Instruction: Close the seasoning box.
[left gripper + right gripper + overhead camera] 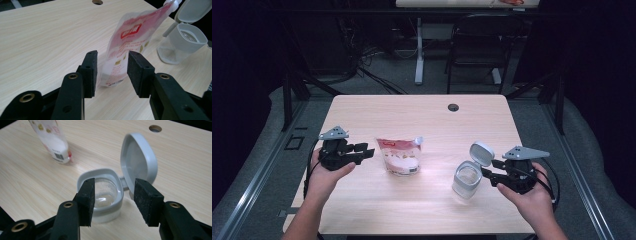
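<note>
one pouch [399,156], one open-lidded container [467,179], two grippers, on one table [422,115].

Bare table [412,112] lies behind the pouch [399,156] and the jar [467,179] (lid up), with open room between them.

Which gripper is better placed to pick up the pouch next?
Left. The left gripper is open and points at the pouch, which stands just beyond its pads. The right gripper is open at the jar, farther from the pouch.

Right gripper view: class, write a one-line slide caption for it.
Open black tongs hover above a clear plastic container, its grey hinged lid flipped up, on the pale wooden table.
</note>
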Tool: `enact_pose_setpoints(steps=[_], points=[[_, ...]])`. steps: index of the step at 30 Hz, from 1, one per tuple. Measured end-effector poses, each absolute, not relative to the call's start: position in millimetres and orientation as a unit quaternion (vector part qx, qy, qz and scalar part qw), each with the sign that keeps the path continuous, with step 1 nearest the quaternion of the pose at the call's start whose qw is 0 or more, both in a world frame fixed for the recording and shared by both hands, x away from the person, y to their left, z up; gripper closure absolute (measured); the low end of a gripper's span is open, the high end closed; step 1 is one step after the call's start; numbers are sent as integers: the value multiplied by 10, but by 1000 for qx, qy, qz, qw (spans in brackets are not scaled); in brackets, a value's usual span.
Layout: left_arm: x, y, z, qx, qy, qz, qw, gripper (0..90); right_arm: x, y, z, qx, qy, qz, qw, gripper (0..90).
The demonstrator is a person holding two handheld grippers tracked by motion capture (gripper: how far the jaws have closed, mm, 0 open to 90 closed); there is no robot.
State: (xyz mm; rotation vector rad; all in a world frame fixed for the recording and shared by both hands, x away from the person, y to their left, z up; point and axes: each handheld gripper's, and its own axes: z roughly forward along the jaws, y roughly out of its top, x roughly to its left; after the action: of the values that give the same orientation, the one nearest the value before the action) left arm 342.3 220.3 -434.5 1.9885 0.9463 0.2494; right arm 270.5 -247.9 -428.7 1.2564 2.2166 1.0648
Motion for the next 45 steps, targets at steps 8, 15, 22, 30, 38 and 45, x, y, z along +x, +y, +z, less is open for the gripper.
enact_pose_setpoints(steps=[8, 15, 22, 30, 38, 45], points=[[3504, 2130, -4278, 806, 375, 92, 448, 621, 2818, -2302, -4145, 415, 805, 383, 183, 568], [3557, 2056, -4212, 815, 363, 88, 443, 625, 2937, -2141, -4065, 393, 816, 386, 175, 613], [3567, 2012, -4225, 822, 353, 105, 434, 654, 3063, -1956, -4017, 375, 821, 394, 172, 639], [3618, 2041, -4302, 818, 360, 101, 437, 697, 3197, -1759, -4060, 363, 828, 395, 160, 647], [3641, 2043, -4344, 815, 360, 95, 444, 734, 3295, -1607, -4077, 346, 837, 396, 150, 648], [3646, 2053, -4358, 814, 361, 91, 445, 747, 3373, -1453, -4106, 334, 843, 395, 144, 646]])
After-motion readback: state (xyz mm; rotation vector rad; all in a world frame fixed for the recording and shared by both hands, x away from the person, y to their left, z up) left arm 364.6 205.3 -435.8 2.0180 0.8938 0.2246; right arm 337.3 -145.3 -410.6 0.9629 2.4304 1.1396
